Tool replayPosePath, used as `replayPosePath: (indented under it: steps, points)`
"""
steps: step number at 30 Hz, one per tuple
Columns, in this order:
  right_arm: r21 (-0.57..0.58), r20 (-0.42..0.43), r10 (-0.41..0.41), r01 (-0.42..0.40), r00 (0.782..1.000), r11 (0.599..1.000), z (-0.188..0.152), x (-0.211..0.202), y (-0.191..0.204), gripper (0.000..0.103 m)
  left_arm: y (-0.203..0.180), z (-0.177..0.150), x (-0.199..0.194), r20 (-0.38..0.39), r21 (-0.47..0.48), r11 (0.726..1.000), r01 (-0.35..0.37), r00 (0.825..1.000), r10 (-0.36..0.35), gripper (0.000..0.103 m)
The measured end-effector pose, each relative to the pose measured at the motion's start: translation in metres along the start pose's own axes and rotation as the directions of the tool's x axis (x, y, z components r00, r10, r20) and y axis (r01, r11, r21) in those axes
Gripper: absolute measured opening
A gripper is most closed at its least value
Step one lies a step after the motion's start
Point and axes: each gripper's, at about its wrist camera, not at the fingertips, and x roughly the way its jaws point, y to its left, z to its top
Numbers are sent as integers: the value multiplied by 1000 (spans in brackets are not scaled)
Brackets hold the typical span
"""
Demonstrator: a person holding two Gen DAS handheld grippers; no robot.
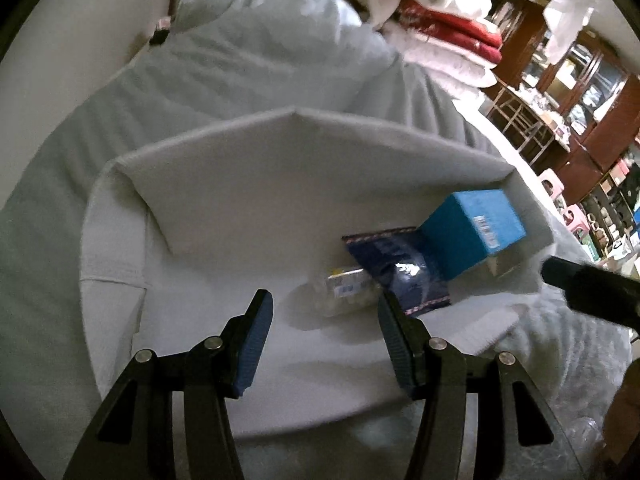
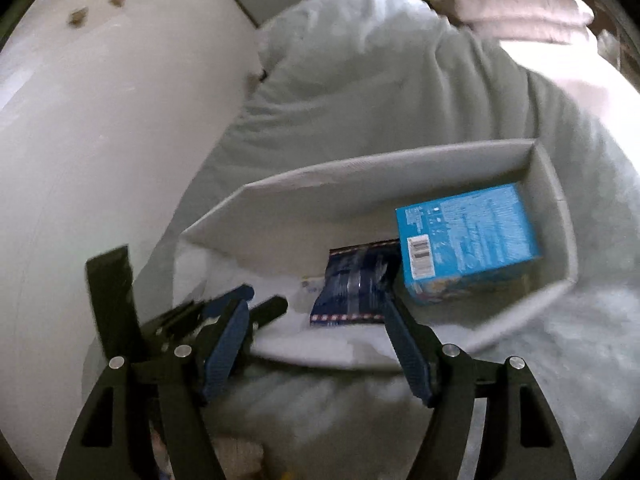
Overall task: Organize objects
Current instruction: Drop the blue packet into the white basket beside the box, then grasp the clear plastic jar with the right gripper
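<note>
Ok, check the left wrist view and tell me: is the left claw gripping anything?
No, the left claw stands open above the white bin's floor with nothing between its pads.

A pale grey-green quilt (image 1: 248, 60) is covering the bed and bunching into a soft mound at the far end. A plain white wall (image 2: 100, 128) is running along its left side, showing two small brown marks. Folded white and red bedding (image 1: 436, 20) is sitting stacked beyond the mound. To the right, dark wooden shelving (image 1: 580, 92) is holding cluttered small items, and pink stools (image 1: 554, 184) are standing below it. Dim indoor light is falling unevenly.
</note>
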Motion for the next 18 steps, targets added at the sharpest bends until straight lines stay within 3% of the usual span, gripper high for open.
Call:
replayPosePath:
  steps: [6, 13, 18]
  points:
    - [-48, 13, -72, 72, 997, 996, -37, -37, -10, 69, -10, -2, -7, 42, 74, 996, -42, 998, 39, 54]
    - [47, -42, 10, -8, 999, 999, -71, -44, -37, 69, -17, 1, -10, 72, 116, 991, -63, 996, 55, 54]
    - [-14, -19, 11, -12, 1000, 1000, -73, -48, -21, 69, -20, -2, -23, 96, 115, 993, -22, 995, 11, 54]
